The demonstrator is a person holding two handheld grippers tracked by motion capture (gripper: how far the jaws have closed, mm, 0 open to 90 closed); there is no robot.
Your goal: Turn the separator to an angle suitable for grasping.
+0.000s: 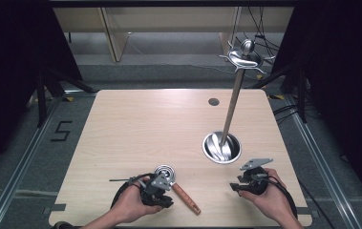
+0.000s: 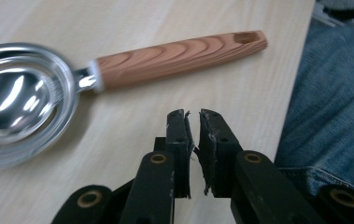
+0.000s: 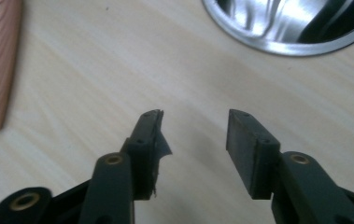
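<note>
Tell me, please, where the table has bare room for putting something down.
Free: the far left of the light wooden table, behind the wooden-handled steel ladle. Crowded: the near edge, and around the round steel stand base.

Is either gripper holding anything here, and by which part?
Nothing is held. The left gripper is shut on nothing beside the wooden-handled steel strainer spoon; the right gripper is open above bare table.

Pale wooden table (image 1: 135, 129), rounded corners, dark round grommet hole (image 1: 214, 101) near far edge. Lying on it: steel strainer spoon with wooden handle (image 1: 186, 197); standing on it: round steel-based utensil stand (image 1: 222, 147).
</note>
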